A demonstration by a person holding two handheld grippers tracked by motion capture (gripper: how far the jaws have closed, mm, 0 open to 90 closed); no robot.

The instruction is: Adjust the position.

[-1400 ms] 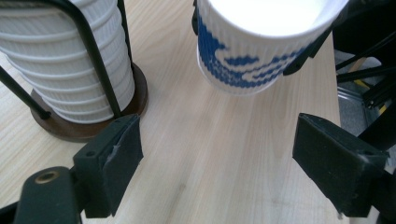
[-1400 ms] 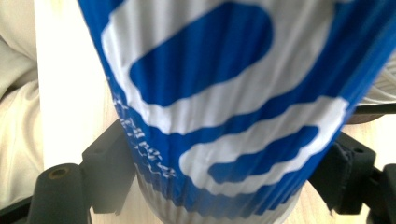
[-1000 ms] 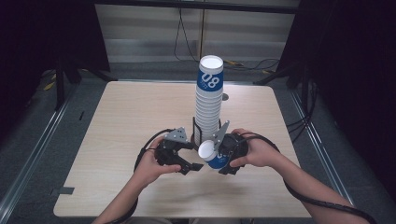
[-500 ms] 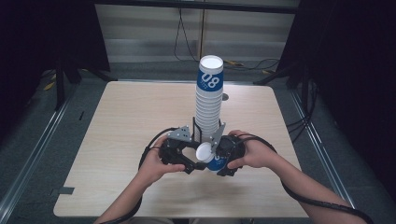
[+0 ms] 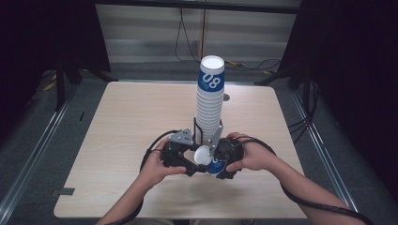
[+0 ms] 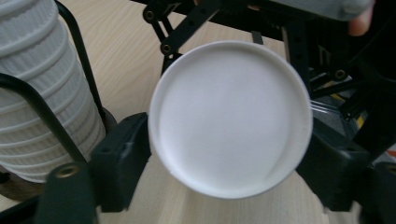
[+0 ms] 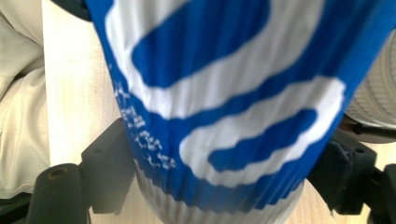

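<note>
1. I see the loose cup (image 5: 210,159) lying on its side between both grippers, just in front of the tall cup stack (image 5: 209,105).
2. My right gripper (image 5: 219,160) clamps its blue wall.
3. My left gripper (image 6: 224,154) has just been closing; its jaws flank the white base, which faces it.

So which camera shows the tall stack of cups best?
The high view: the whole cup stack stands upright in its holder. The left gripper view catches just its ribbed lower rims; the right gripper view, a blurred edge.
</note>
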